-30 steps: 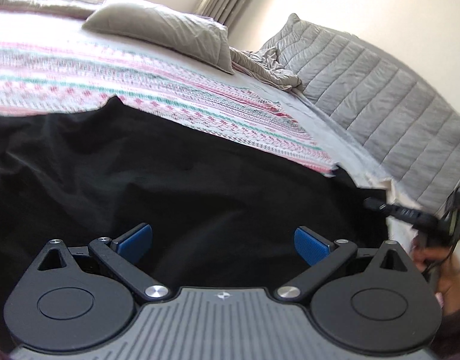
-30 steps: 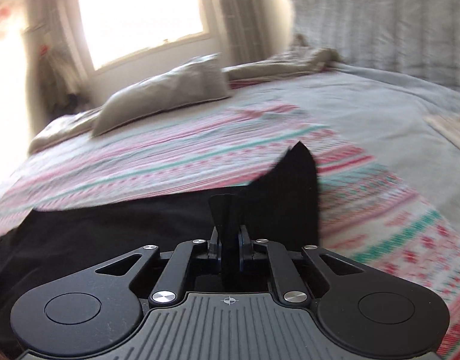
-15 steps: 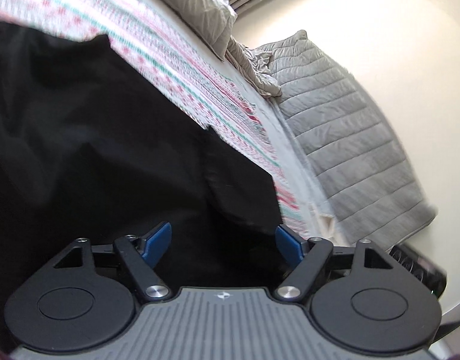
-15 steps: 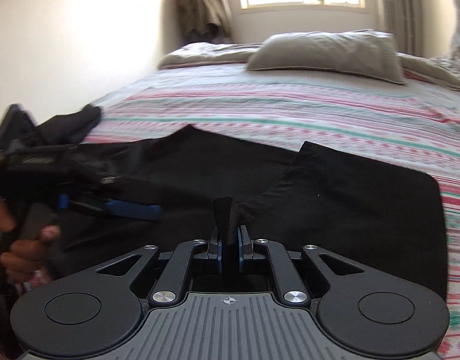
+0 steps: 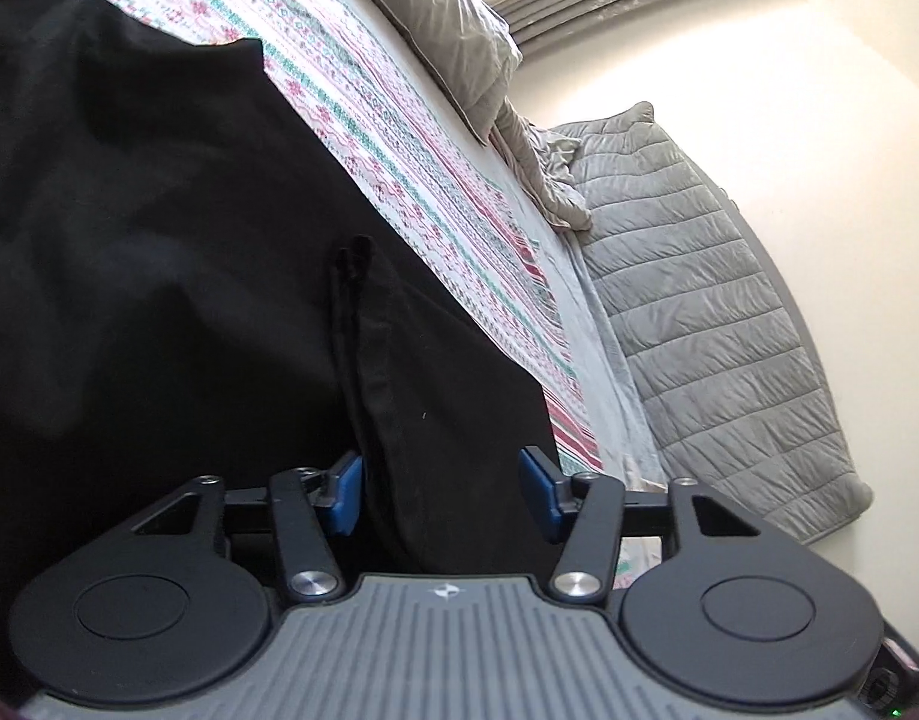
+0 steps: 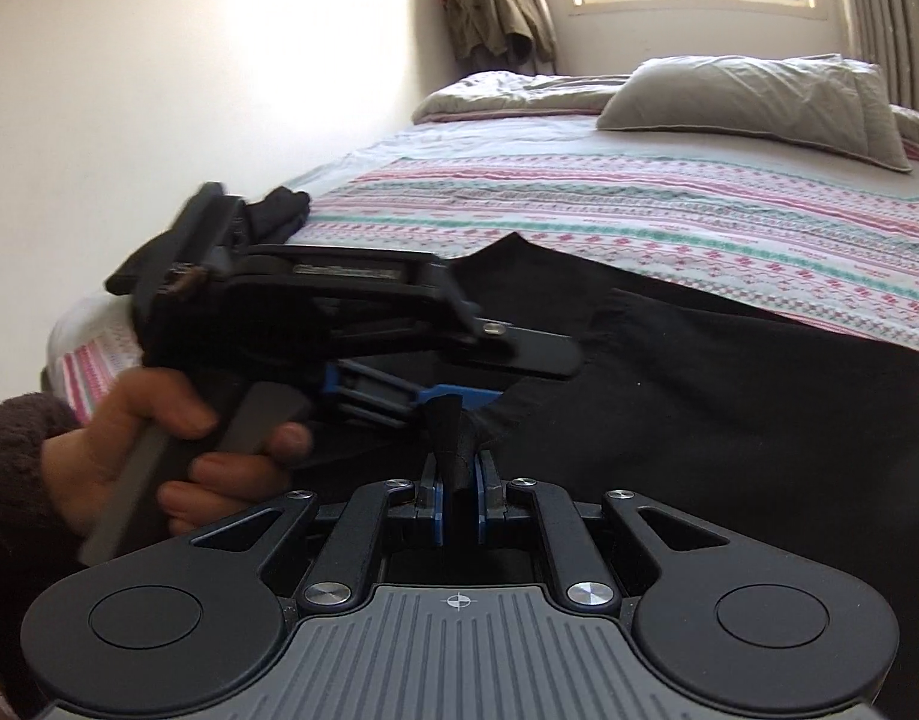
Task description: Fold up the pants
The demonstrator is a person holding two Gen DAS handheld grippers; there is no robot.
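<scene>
Right gripper (image 6: pixel 458 495) pinched black pants (image 6: pixel 729 420) on the bed (image 6: pixel 639 204); left gripper (image 5: pixel 440 489) gaped wide, apparently around a fold.

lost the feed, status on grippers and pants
Right gripper shut on black pants. Left gripper open, straddling a fold. Nothing in the way.

Right claw (image 6: pixel 458 501), clamped on pinch of black fabric pants (image 6: pixel 729 408), has swung from facing grey quilted headboard side toward window and left wall. Pants corner, raised a second ago, now carried across and laid over rest of pants, forming fold. Left claw (image 5: pixel 447 495) tilted, pads wide apart, now straddling folded ridge of pants (image 5: pixel 393 420). Left claw (image 6: pixel 459 399) now close in front of right claw.
</scene>
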